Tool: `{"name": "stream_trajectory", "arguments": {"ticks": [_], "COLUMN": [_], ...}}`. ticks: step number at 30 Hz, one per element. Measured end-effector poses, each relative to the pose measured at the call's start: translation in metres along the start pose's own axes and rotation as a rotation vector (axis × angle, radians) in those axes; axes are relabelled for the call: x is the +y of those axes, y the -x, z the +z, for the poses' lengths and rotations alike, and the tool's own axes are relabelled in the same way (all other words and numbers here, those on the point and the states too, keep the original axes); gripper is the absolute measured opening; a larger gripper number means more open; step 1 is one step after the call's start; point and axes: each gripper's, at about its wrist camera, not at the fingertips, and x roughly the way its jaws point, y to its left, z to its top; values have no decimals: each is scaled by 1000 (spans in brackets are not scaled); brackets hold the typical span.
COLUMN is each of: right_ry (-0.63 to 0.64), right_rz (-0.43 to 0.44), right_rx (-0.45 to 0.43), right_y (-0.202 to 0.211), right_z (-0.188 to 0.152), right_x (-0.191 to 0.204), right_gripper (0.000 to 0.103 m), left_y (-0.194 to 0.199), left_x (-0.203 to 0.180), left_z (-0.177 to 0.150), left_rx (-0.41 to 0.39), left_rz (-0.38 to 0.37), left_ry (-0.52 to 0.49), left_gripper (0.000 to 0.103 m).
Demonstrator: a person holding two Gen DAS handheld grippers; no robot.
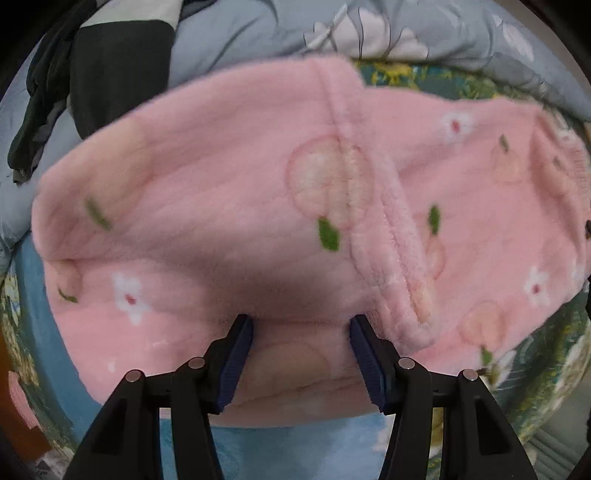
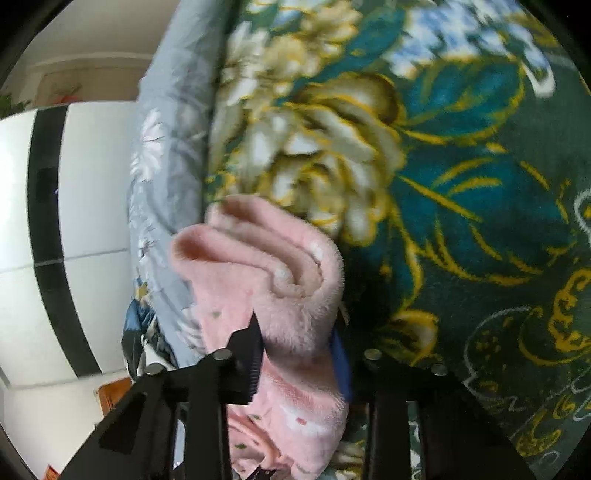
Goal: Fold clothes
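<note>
A pink fleece garment (image 1: pixel 229 206) with flower and peach prints lies folded on the bed and fills the left wrist view. My left gripper (image 1: pixel 301 325) stands with its jaws apart at the garment's near edge, the fabric between and under the fingertips, not pinched. In the right wrist view my right gripper (image 2: pixel 295 332) is shut on a thick bunched fold of the same pink garment (image 2: pixel 273 266), which bulges out between the fingers (image 2: pixel 251 350).
A green and teal floral blanket (image 2: pixel 461 184) covers the bed. A grey-blue floral quilt (image 1: pixel 258 33) is heaped at the back. Dark clothes (image 1: pixel 110 74) lie at the back left. A white wall with a black stripe (image 2: pixel 44 206) is at the left.
</note>
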Motion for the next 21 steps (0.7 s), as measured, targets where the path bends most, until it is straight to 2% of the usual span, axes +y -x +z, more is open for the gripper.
{"name": "stream_trajectory", "arguments": {"ticks": [2, 4, 7, 10, 13, 16, 19, 21], "right_ry": [73, 162, 320, 463, 618, 777, 931, 980], "right_rz": [-1, -6, 7, 49, 92, 128, 123, 96], "right_rx": [-7, -12, -15, -9, 10, 63, 151, 226], "right_y": [11, 21, 33, 36, 37, 21, -13, -48], "right_z": [-7, -18, -50, -92, -148, -208, -278, -318], "right_x": [22, 49, 98, 154, 207, 252, 281, 285], "right_gripper": [30, 29, 29, 29, 29, 29, 29, 29], "left_y": [24, 50, 79, 94, 103, 112, 105, 100], "left_x": [14, 37, 85, 134, 182, 234, 277, 302], "left_z": [-4, -13, -33, -51, -69, -87, -102, -112], "left_rx": [-50, -104, -143, -150, -156, -170, -165, -156], "left_rz": [-81, -131, -161, -167, -162, -153, -151, -157], "left_ry": [43, 93, 174, 227, 260, 312, 390, 444], "left_gripper": [59, 60, 60, 60, 60, 60, 61, 61]}}
